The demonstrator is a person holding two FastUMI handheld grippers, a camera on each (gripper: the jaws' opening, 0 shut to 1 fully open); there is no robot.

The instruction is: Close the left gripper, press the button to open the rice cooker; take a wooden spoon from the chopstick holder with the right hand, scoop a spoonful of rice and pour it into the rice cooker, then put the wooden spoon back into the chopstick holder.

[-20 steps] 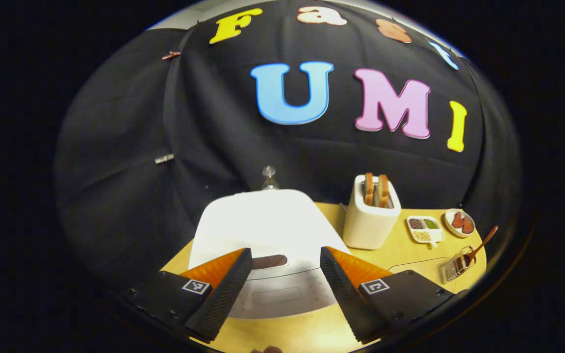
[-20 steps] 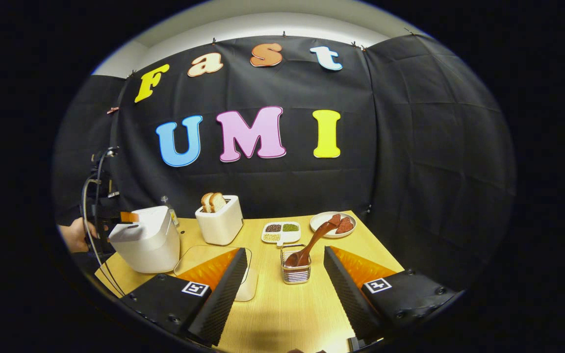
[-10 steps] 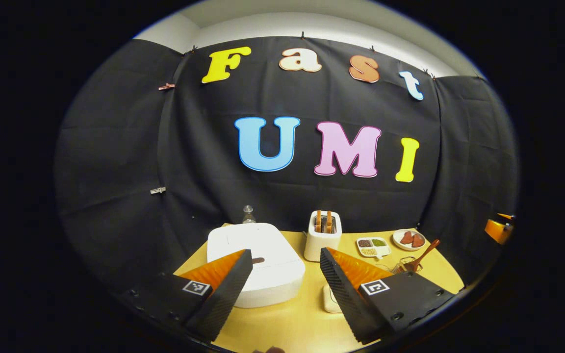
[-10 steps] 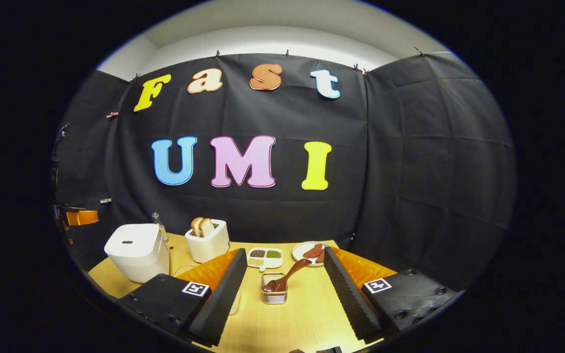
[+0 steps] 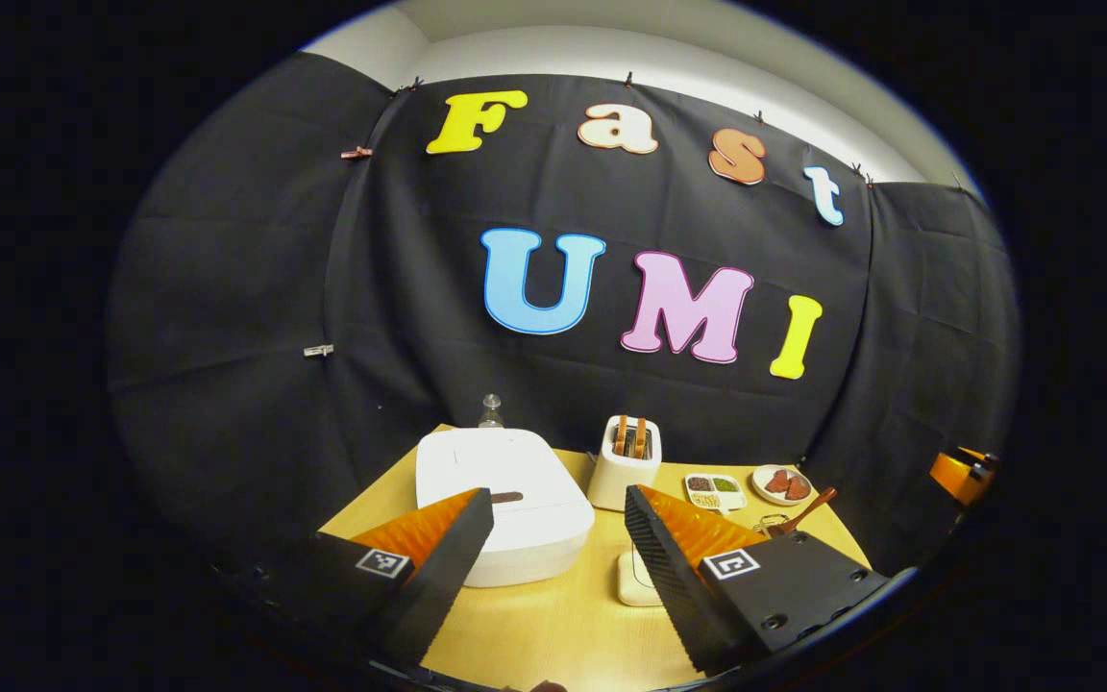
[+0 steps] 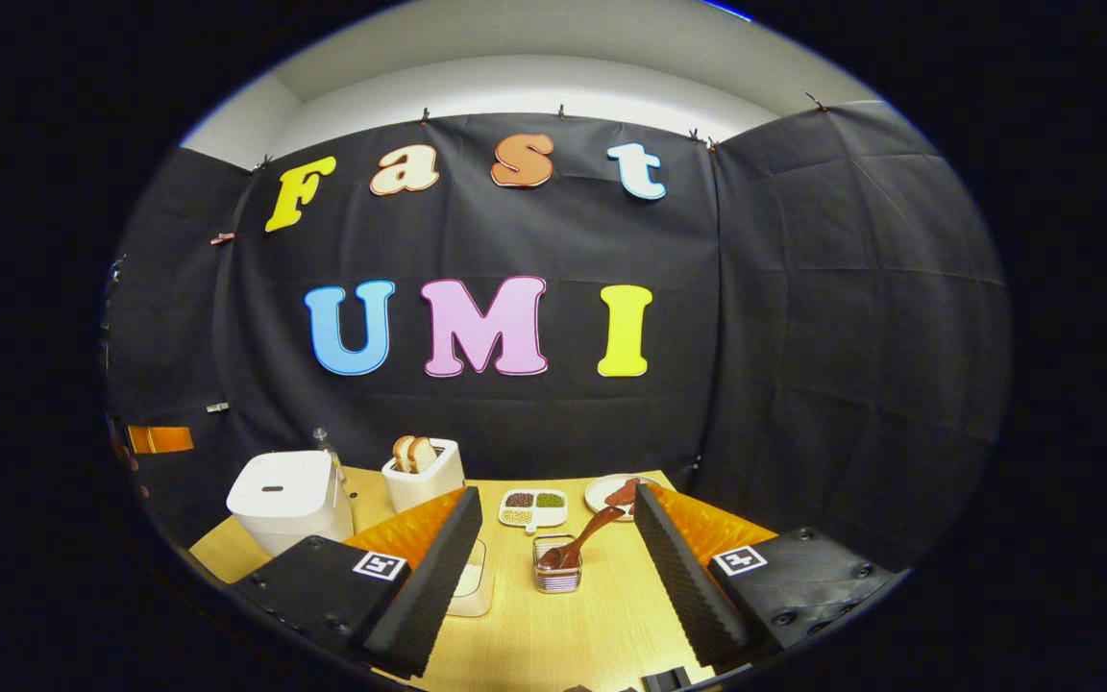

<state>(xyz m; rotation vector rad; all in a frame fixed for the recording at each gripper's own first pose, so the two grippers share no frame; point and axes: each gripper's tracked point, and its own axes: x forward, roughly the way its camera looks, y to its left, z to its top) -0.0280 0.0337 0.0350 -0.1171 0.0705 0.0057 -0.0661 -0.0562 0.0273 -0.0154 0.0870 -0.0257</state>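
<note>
The white rice cooker (image 5: 505, 500) stands with its lid down, and a dark button (image 5: 506, 497) shows on top. My left gripper (image 5: 558, 492) hangs open above and short of it, touching nothing. A brown wooden spoon (image 6: 587, 531) leans in the wire chopstick holder (image 6: 558, 574). My right gripper (image 6: 558, 492) is open and empty, with the holder farther off between its fingers. A shallow pale container (image 6: 473, 580) lies by the holder. The cooker (image 6: 289, 493) sits at the table's left. The right gripper (image 5: 962, 473) shows orange at the far right.
A white toaster (image 6: 424, 471) with bread stands behind the cooker, and a small bottle (image 5: 490, 411) is at the back. A divided dish (image 6: 532, 506) of grains and a plate (image 6: 608, 492) with red pieces lie at the back right. The wooden table (image 6: 592, 625) ends near both grippers.
Both grippers have drawn back and up from the table, so everything looks smaller. The left gripper was close over the cooker's button and is now well away. The lid stays down.
</note>
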